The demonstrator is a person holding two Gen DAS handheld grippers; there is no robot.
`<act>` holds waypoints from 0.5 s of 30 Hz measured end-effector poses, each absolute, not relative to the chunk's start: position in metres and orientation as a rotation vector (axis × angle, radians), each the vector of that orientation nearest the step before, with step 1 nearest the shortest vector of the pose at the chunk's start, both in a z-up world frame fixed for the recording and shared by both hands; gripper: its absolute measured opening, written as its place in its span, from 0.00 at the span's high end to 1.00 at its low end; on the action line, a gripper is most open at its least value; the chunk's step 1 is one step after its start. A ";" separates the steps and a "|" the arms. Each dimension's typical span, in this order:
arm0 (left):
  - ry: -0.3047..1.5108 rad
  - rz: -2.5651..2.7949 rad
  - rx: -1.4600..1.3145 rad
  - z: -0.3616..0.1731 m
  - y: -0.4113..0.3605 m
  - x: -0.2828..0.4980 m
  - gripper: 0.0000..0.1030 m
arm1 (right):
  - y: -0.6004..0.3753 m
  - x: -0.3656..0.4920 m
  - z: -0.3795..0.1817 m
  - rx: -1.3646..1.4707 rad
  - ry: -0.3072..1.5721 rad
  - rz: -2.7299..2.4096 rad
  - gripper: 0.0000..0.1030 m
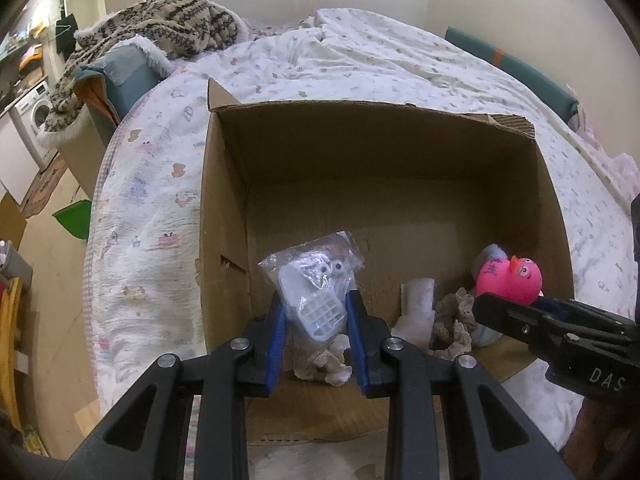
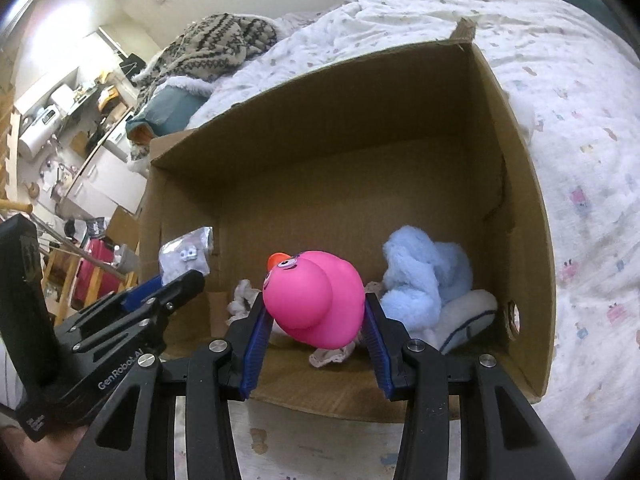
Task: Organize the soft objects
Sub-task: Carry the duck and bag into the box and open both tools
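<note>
A knitted patterned blanket (image 1: 160, 28) lies heaped at the bed's far end, a washing machine (image 1: 34, 114) beyond.

One box (image 1: 224, 208), one pink duck (image 2: 316, 300), two grippers (image 1: 316, 304).

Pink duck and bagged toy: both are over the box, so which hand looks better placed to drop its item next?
Right, probably. The pink duck hangs low over the fluffy blue toy already inside the cardboard box; the left gripper holds its bagged toy near the front edge.
</note>
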State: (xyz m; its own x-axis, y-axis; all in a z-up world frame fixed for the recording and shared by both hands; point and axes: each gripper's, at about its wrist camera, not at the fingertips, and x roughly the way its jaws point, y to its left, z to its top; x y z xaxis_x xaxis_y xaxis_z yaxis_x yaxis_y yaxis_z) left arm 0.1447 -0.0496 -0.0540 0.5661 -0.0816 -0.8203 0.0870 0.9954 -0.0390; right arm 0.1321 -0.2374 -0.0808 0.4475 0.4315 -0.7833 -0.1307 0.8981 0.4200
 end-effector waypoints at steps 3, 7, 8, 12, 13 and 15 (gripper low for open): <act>0.968 -0.103 0.011 -0.054 -0.051 0.144 0.74 | -0.238 0.132 -0.079 0.320 1.043 0.354 0.54; 0.969 -0.111 0.003 -0.054 -0.051 0.144 0.74 | -0.238 0.133 -0.078 0.320 1.040 0.353 0.54; 0.969 -0.111 0.000 -0.053 -0.051 0.144 0.73 | -0.238 0.133 -0.078 0.320 1.038 0.353 0.54; 0.957 -0.101 -0.004 -0.051 -0.051 0.142 0.57 | -0.238 0.131 -0.073 0.320 1.017 0.355 0.47; 0.954 -0.100 -0.007 -0.050 -0.051 0.142 0.55 | -0.239 0.131 -0.072 0.325 1.010 0.358 0.46; 0.951 -0.101 -0.006 -0.048 -0.052 0.141 0.48 | -0.240 0.130 -0.070 0.334 0.998 0.360 0.38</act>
